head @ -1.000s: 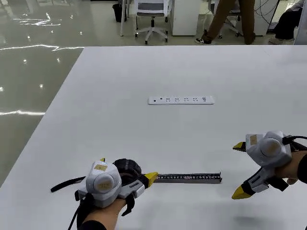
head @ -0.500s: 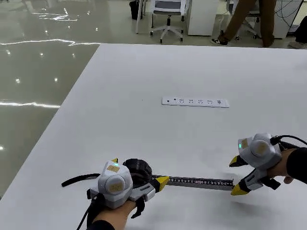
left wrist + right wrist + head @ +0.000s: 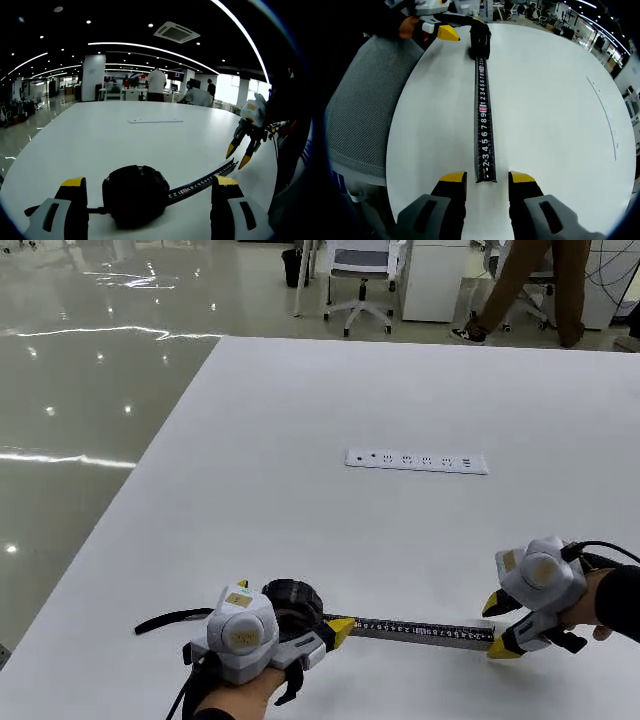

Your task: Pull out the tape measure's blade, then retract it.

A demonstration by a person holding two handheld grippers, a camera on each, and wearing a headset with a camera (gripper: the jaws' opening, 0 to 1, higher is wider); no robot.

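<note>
A black tape measure case (image 3: 293,598) lies on the white table (image 3: 300,490) near its front edge. Its blade (image 3: 420,631) runs out to the right, flat on the table. My left gripper (image 3: 290,605) is open, one finger on each side of the case (image 3: 136,194), with gaps showing. My right gripper (image 3: 497,627) is open too, and the blade's tip (image 3: 485,176) lies between its fingers (image 3: 452,178) without being pinched. In the right gripper view, the numbered blade (image 3: 483,105) runs straight away to the case (image 3: 480,40).
A white power strip (image 3: 416,461) lies at mid-table. The case's black strap (image 3: 168,620) trails to the left. The table's left edge drops to a shiny floor (image 3: 80,390). An office chair (image 3: 357,270) and a person's legs (image 3: 530,280) are beyond the far edge.
My right gripper has come in from the right and now straddles the blade's tip. The left gripper and case have stayed put; the head camera has shifted.
</note>
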